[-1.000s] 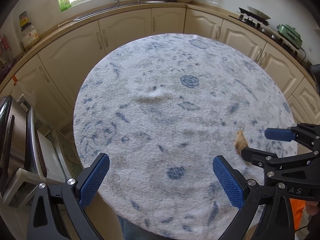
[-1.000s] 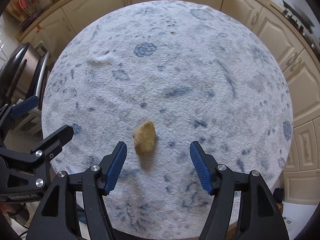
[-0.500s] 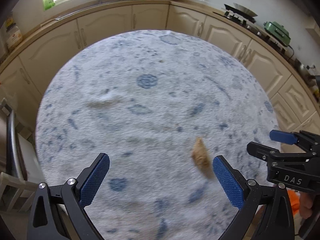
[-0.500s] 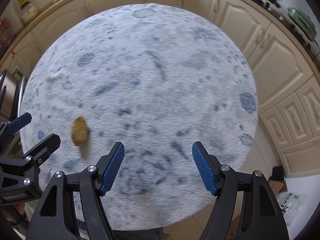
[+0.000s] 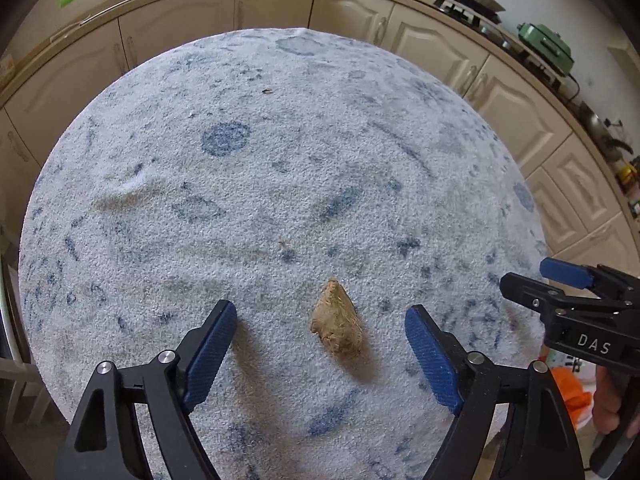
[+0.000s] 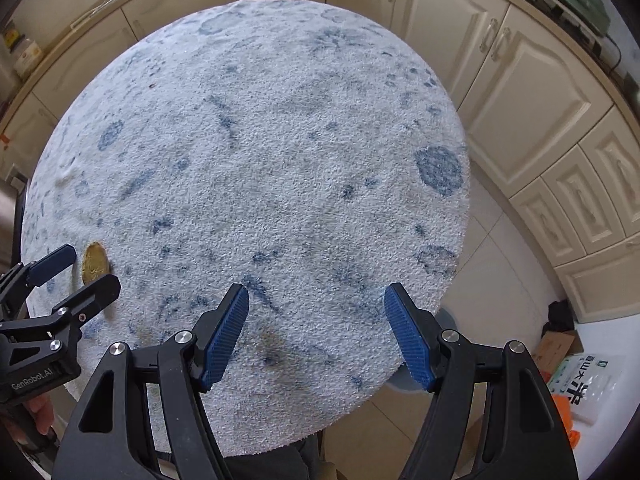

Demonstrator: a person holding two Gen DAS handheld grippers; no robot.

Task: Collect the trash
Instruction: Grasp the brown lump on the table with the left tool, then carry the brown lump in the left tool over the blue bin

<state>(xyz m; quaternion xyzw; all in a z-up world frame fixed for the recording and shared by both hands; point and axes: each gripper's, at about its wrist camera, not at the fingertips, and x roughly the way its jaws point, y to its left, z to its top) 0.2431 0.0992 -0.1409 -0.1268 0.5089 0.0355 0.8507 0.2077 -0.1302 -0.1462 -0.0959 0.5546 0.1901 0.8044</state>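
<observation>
The scrap (image 5: 337, 326), a small tan lump, lies on the cloth-covered tabletop (image 5: 280, 152) squarely between the two blue pads of the left claw (image 5: 320, 354), a little ahead of their tips in the left wrist view and apart from both. Those jaws have just been closing, yet they stand fairly wide, with clear cloth either side of the scrap and neither pad pressing on it. Its long axis runs roughly forward along the fingers, slanting slightly, so the pads would meet its narrower flanks, which looks a favourable line for a pinch. The right claw (image 6: 316, 336) is half-wide and empty, hanging over bare cloth near the tabletop's edge; from its own view the scrap (image 6: 95, 262) sits far off to the left, just beside the left claw's fingers. The left hand is plainly the nearer, and the pick is likely its job: lower a touch, then shut across the scrap.
</observation>
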